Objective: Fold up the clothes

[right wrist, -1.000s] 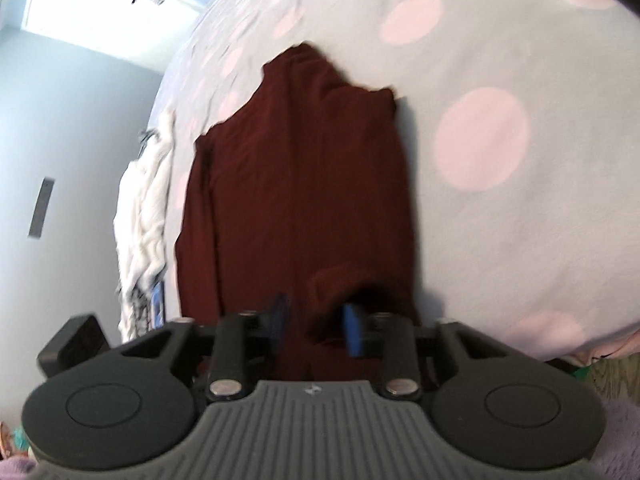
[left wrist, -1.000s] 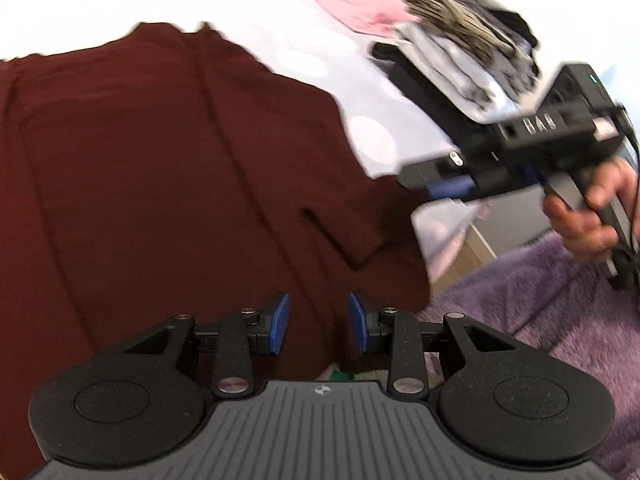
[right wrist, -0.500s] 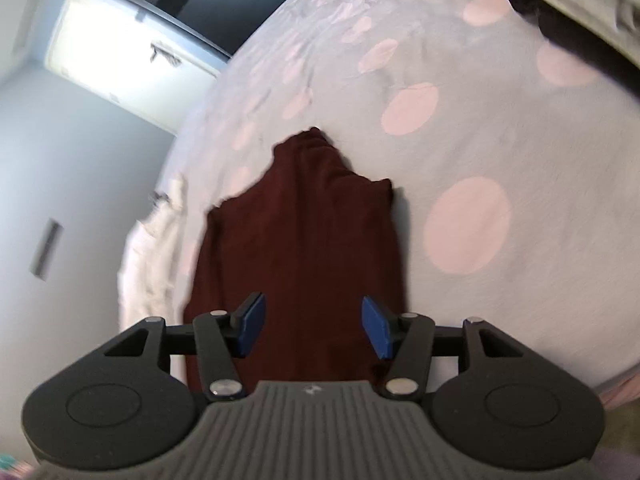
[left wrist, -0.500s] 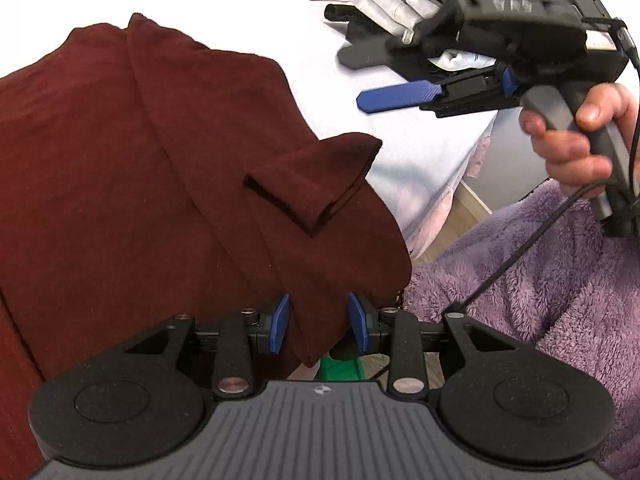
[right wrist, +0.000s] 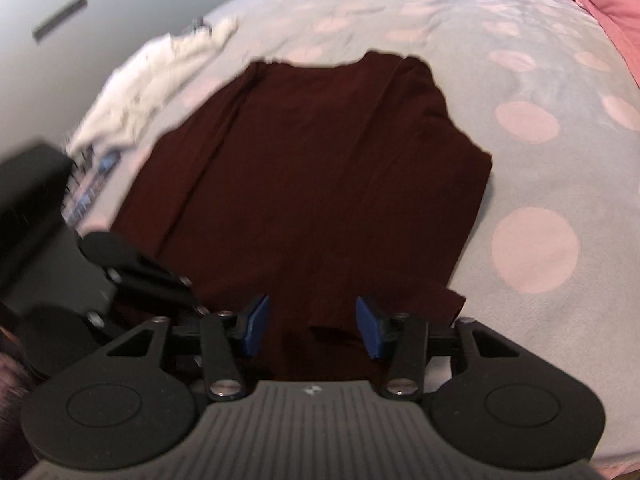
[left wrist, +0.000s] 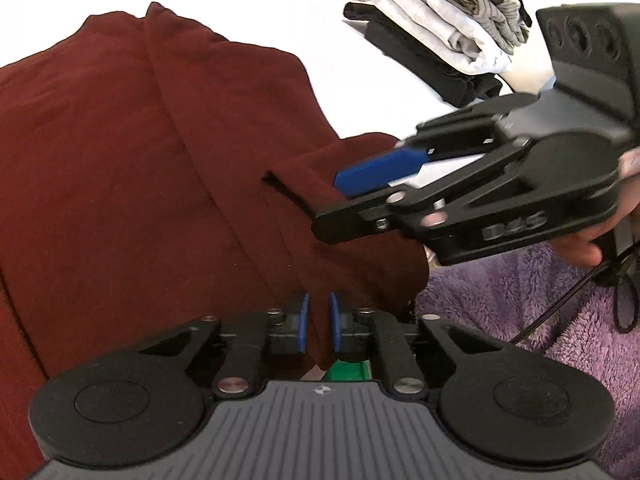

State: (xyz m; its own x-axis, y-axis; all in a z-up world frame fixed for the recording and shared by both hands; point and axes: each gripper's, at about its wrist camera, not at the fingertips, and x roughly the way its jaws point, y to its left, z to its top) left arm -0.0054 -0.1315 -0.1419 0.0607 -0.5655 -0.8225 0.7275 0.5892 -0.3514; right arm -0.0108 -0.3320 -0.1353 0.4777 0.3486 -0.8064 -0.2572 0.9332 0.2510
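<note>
1. The maroon sweater (right wrist: 320, 168) lies spread flat on the spotted bed (right wrist: 532, 248), its hem nearest the person and its neck farthest away; a folded-over sleeve cuff (left wrist: 316, 176) rests on the sweater's near right corner.
2. It looks like a soft, light knit that will drape and sag wherever it is unsupported, so I judge it best taken by the hem corners or along a fold edge, both sides lifted together so it does not slump.
3. The left claw (left wrist: 318, 326) has just been closing and now pinches the sweater's hem, a fold of maroon fabric between its blue pads (left wrist: 303, 322).
4. The right claw (right wrist: 312, 326) has also just been closing but stands partly apart, poised over the cuff at the sweater's near right edge; cloth lies between its blue pads (right wrist: 368, 328), yet they do not seem to press on it, so it grasps nothing yet.
5. Beyond the sweater's right side sits a stack of folded clothes (left wrist: 444, 32); off its left side, a white garment (right wrist: 152, 84).
</note>
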